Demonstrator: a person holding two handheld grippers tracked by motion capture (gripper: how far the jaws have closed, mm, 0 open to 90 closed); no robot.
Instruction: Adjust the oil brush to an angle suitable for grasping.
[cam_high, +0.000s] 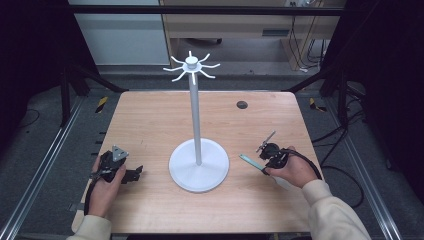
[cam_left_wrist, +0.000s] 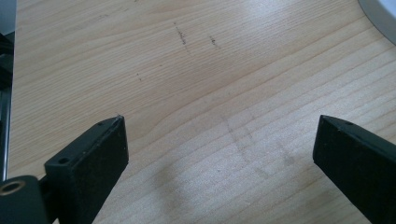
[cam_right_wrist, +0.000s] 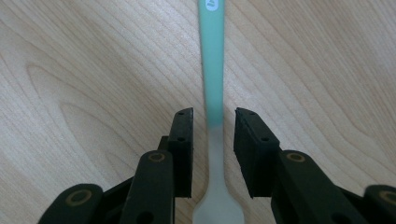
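A slim utensil with a teal handle (cam_right_wrist: 211, 56) and a pale translucent end lies flat on the wooden table (cam_high: 150, 120), right of the white stand. My right gripper (cam_right_wrist: 213, 114) straddles its neck, and a gap of bare wood shows between each jaw and the handle, so the pads do not press on it. In the high view the utensil (cam_high: 248, 161) pokes out left of the right gripper (cam_high: 264, 162). The left gripper (cam_left_wrist: 222, 126) rests low over bare wood with its jaws wide apart and nothing between them; in the high view the left gripper (cam_high: 134, 173) lies at the table's left front.
A tall white stand (cam_high: 196, 120) with a round base (cam_high: 199, 172) and several radial hooks on top occupies the table's middle; the base's edge (cam_left_wrist: 380, 16) is near the left gripper. A dark round grommet (cam_high: 242, 104) sits at the far right.
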